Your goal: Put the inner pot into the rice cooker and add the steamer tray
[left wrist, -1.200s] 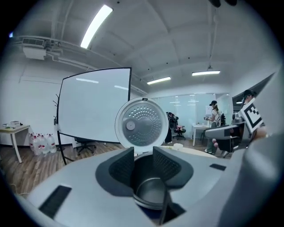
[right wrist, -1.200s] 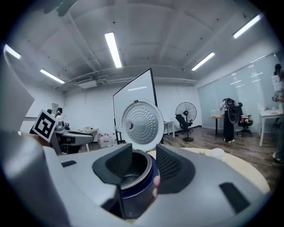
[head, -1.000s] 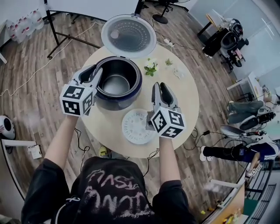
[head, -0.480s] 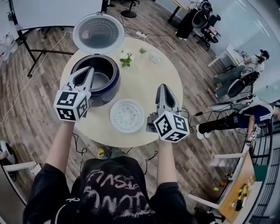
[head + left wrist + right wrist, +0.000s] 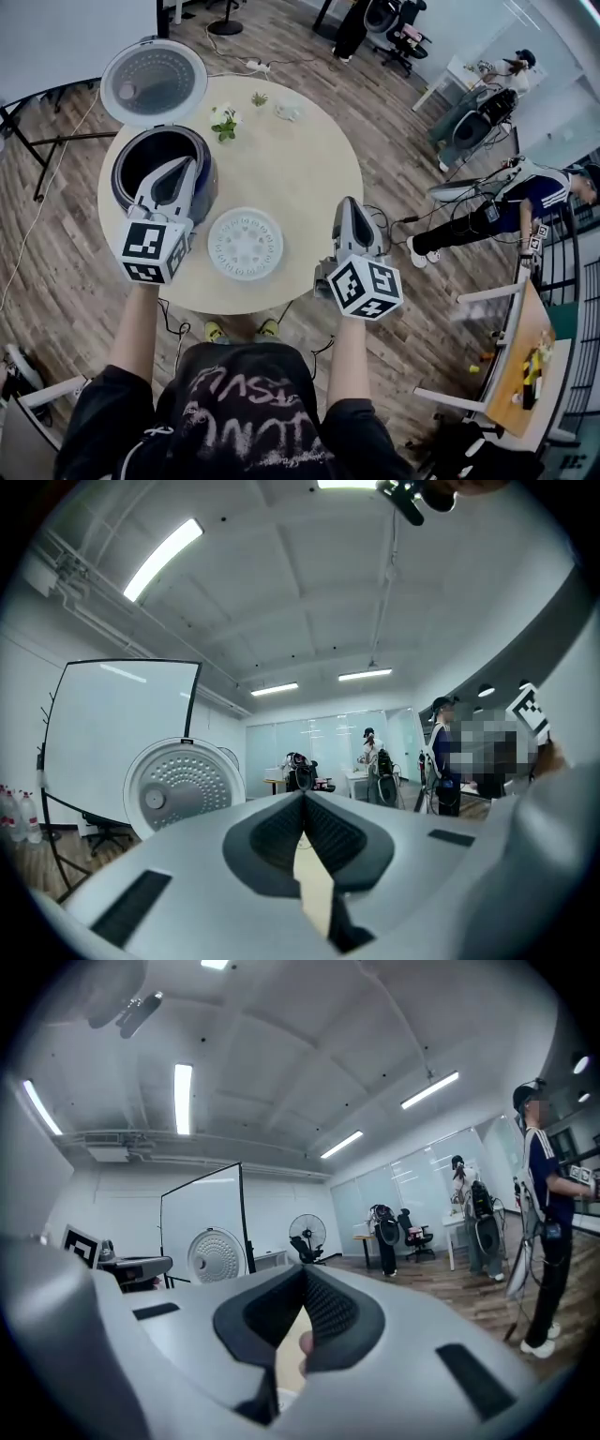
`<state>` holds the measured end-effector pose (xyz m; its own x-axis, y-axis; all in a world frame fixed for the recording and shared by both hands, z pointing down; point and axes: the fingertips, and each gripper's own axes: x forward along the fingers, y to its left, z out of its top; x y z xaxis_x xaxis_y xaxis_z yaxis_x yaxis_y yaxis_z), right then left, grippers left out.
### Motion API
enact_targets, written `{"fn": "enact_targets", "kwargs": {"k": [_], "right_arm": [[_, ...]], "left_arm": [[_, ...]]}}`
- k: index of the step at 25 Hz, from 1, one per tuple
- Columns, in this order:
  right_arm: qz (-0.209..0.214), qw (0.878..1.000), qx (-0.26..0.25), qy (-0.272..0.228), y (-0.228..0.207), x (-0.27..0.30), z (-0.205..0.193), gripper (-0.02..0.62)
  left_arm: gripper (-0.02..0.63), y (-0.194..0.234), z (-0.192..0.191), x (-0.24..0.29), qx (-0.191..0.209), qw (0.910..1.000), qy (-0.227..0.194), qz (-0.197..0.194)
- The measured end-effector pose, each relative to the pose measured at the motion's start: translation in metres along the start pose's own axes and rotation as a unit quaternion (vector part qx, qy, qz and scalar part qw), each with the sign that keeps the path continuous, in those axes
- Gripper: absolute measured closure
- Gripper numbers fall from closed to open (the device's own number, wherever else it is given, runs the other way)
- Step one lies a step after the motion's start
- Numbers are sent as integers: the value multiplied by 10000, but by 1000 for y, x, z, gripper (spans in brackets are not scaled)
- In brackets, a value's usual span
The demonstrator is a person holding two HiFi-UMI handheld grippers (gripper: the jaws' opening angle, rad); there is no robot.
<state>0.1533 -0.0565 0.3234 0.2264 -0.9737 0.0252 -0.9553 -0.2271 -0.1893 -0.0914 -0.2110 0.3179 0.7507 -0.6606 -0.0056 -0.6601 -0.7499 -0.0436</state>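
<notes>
We see the cooker [image 5: 120,192] at the far left of the round table [image 5: 291,169]. Its lid [image 5: 153,82] is swung fully back, with the dimpled inner face turned up. The pot [image 5: 141,164] sits down inside the cooker, its rim just within the cooker's wall. We cannot make out anything inside the pot, because its inside is dark and the left gripper covers part of it.

The tray [image 5: 245,244], a white disc dotted with small holes, lies flat on the table. It is just beside the cooker on the near side, between the two grippers, and touches neither.

Our left gripper [image 5: 184,161] hovers level over the near right part of the cooker's rim. Its jaws are pressed together at the tips with nothing between them; only the table shows through the slit lower down. Our right gripper [image 5: 349,201] hangs over the table's right edge, well apart from the tray. Its jaws are closed too and grip nothing.

A small plant [image 5: 223,120] stands on the table beyond the cooker. A person [image 5: 525,202] stands on the wooden floor off to the right.
</notes>
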Motion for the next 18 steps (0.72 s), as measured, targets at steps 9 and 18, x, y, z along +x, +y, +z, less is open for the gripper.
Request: {"fn": "enact_targets", "kwargs": {"k": [9,18], "right_arm": [[65,9996,-284,-55,-21,-6,9,580],[653,9974,-284,-63,-18,7,10,397]], "left_arm": [[595,-26,3,10,-42,10000,10,49],[484,-21,3,8,-108,9994,75,312]]}}
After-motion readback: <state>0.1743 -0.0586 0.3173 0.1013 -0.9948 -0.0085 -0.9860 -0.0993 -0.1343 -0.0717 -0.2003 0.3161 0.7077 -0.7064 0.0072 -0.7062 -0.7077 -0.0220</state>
